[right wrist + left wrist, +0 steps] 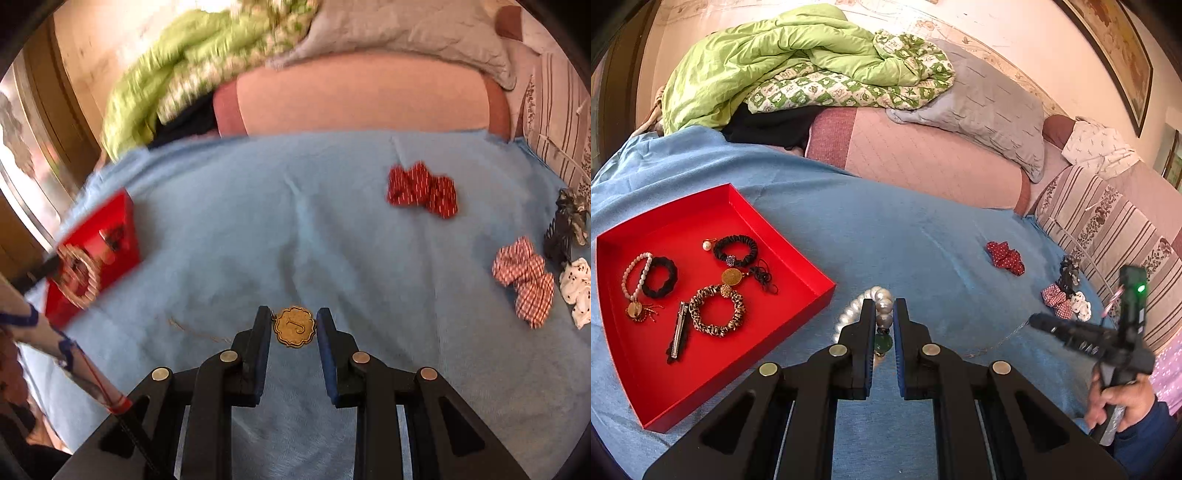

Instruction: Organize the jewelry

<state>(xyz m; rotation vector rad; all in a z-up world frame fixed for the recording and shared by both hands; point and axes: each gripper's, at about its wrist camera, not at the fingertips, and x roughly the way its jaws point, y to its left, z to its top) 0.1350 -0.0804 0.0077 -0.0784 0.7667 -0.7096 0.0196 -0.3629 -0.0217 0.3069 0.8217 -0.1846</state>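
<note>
We held the left gripper [884, 317] closed on a pearl bracelet [875, 306] just right of the red tray [812, 273], at its four o'clock corner. The tray already carried scrunchies, a leopard scrunchie [716, 310] and a hair clip [679, 328]. Our right gripper [294, 325] stood open around a gold pendant [294, 326], pads apart from it. At two o'clock lay a red bow [421, 190]; at three o'clock a gingham bow [524, 282]. Blue cloth [295, 221] between was bare.
</note>
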